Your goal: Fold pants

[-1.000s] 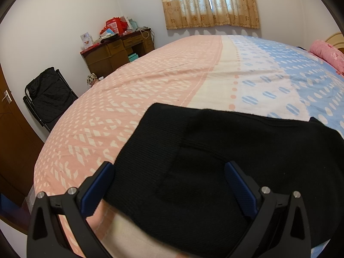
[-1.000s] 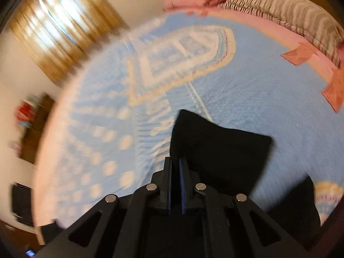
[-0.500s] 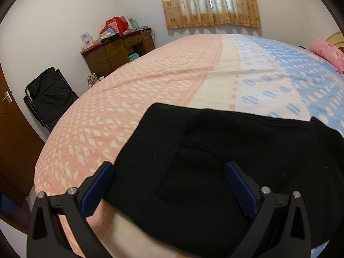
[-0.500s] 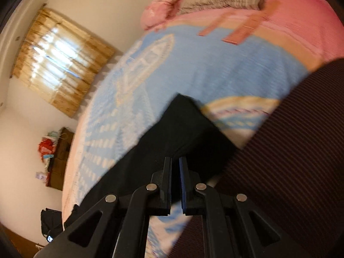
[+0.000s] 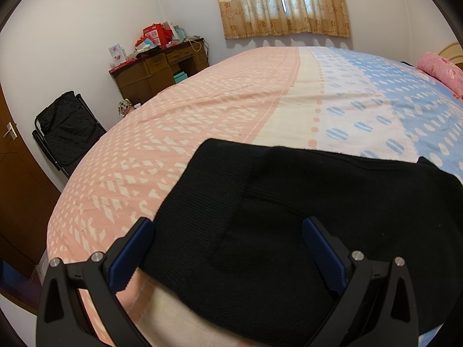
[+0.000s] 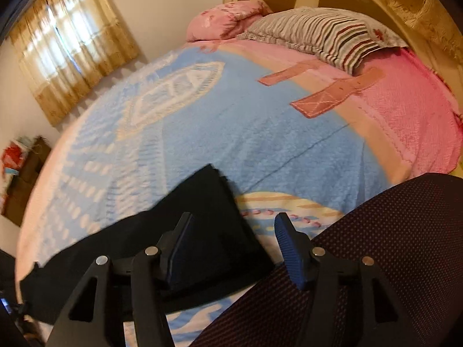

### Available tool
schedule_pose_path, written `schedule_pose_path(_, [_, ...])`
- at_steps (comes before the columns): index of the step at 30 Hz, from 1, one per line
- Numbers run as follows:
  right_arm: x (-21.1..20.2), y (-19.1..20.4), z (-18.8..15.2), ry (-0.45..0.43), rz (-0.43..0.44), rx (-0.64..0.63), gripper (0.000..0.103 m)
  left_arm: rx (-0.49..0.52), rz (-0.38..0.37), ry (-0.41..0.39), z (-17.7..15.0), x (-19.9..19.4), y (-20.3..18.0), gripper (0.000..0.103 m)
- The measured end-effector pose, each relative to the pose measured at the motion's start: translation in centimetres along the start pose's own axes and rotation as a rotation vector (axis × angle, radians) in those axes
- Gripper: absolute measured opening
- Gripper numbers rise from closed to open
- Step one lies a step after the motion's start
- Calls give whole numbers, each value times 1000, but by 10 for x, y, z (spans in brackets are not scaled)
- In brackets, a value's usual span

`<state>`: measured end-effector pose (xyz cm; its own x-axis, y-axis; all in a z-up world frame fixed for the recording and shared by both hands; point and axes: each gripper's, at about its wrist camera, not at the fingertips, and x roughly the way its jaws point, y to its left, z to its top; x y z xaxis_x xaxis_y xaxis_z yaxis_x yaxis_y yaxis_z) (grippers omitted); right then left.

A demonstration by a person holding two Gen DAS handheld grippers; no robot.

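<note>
The black pants (image 5: 303,211) lie flat on the bed, waistband end toward the pink side. My left gripper (image 5: 227,228) is open, its blue pads either side of the waistband area, holding nothing. In the right wrist view the leg end of the pants (image 6: 185,231) lies folded on the blue part of the sheet. My right gripper (image 6: 233,237) is open just above that end, empty.
The bed sheet (image 5: 231,101) is pink, white and blue. A striped pillow (image 6: 321,34) and pink quilt (image 6: 228,20) sit at the headboard. A dark dotted fabric (image 6: 405,245) fills the lower right. A wooden desk (image 5: 159,69) and black chair (image 5: 66,133) stand by the wall.
My right gripper was shut on the pants' leg end, carried it across, and has now opened and let it go on the bed. The left gripper has not moved.
</note>
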<state>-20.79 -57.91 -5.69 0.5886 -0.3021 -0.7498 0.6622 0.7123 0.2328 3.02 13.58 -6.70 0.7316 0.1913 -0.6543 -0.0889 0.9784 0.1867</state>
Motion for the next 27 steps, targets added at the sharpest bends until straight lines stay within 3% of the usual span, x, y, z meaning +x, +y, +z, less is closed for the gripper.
schedule_pose_path(1, [5,1,-1,4,-11,-7,54,0,0,0,0,0,0,103])
schedule_pose_path(3, [16,2,-4,52,0,-24,14,0,0,1,0,0,0,103])
schedule_pose_path(4, [18,1,-6,69,15,-20,4,0,0,0,0,0,0,103])
schedule_pose_path(7, [7,6,-5,34,55,-47,4,0,0,0,0,0,0,103])
schedule_pose_path(11, [-15,9,0,7,23,-91,4,0,0,-1,0,0,0,103])
schedule_pose_path(17, [8,-1,-19,124,-85,-123,4,0,0,0,0,0,0,103])
schedule_pose_path(23, [23,-10,-15,189,-59,-72,7,0,1,-1,0,0,-1,103])
schedule_pose_path(24, [18,-12,-12,179,-77,-54,7,1,2,-1,0,0,0,103])
schedule_pose_path(25, [6,-14,-9,122,-147,-39,7,0,2,-1,0,0,0,103])
schedule_pose_path(27, [-23,-5,-4,-49,-284,-66,7,0,1,0,0,0,0,103])
